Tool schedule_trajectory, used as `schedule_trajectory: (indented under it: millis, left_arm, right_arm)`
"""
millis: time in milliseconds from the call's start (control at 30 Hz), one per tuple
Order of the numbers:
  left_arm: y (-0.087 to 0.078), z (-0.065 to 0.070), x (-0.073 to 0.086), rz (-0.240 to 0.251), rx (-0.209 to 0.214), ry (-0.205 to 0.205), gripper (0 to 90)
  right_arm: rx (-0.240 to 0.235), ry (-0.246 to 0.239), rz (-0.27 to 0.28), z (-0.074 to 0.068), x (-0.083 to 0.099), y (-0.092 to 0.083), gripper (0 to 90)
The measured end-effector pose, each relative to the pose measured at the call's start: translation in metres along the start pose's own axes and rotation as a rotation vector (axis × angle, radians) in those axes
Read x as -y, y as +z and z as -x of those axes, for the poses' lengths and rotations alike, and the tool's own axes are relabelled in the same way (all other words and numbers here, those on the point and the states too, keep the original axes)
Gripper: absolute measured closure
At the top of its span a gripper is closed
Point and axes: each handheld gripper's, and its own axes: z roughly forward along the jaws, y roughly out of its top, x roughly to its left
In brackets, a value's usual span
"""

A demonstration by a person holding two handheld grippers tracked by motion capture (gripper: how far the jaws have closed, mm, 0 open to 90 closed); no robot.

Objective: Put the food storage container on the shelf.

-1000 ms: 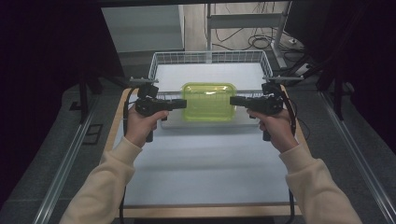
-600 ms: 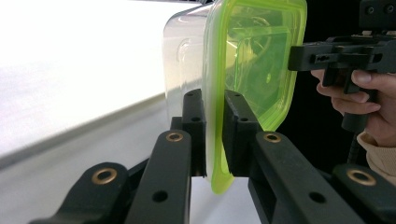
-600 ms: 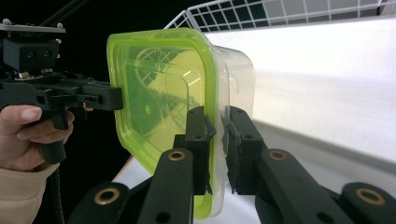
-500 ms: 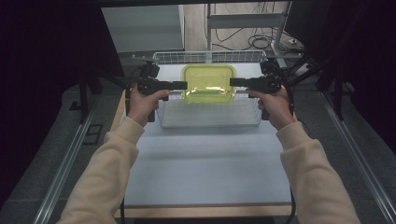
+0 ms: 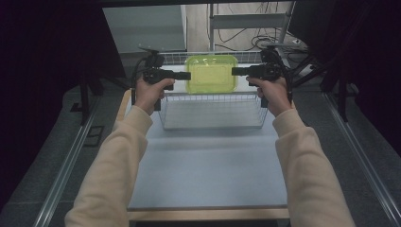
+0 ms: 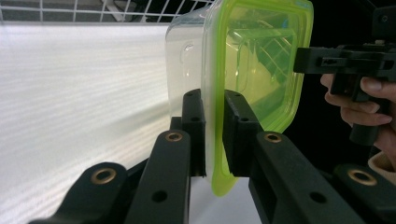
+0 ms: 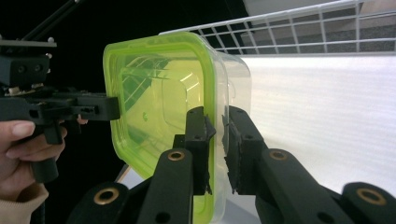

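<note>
— What are we holding?

— A clear plastic container point(image 5: 211, 75) with a translucent lime-green lid point(image 6: 261, 65), rounded corners, glossy. It hangs at upper centre of the high view, above the white wire basket point(image 5: 213, 111).

— And the grip?

— Left gripper point(image 6: 214, 135) and right gripper point(image 7: 215, 149) are each clamped on the lid's rim (opposite ends). We judge we're carrying it; next, a level, matched lowering.

Dark surroundings, grey floor point(image 5: 359, 156), cables point(image 5: 265, 40)

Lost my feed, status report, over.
Left gripper and right gripper both shut on the container rim. Container held above the wire basket. Nothing in the way.
</note>
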Motion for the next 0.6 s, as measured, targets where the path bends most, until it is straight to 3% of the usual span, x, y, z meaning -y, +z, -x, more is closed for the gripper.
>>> schedule_trajectory:
  millis: [200,300,467,600]
  left_arm:
    - [0.011,-0.010,-0.004,-0.033,-0.027,-0.014,80.1]
    - [0.015,-0.012,-0.004,-0.016,-0.015,-0.034,80.0]
    - [0.019,-0.013,-0.008,-0.015,-0.038,-0.050,79.0]
    - [0.024,-0.015,-0.010,-0.001,-0.085,-0.084,74.9]
  right_arm:
    - [0.025,0.010,-0.016,0.007,-0.004,0.009,79.2]
    - [0.039,0.014,-0.018,0.011,-0.003,0.012,79.0]
    - [0.049,0.034,-0.008,0.015,-0.004,0.016,78.1]
    - [0.080,-0.006,-0.012,0.012,-0.004,0.024,73.8]
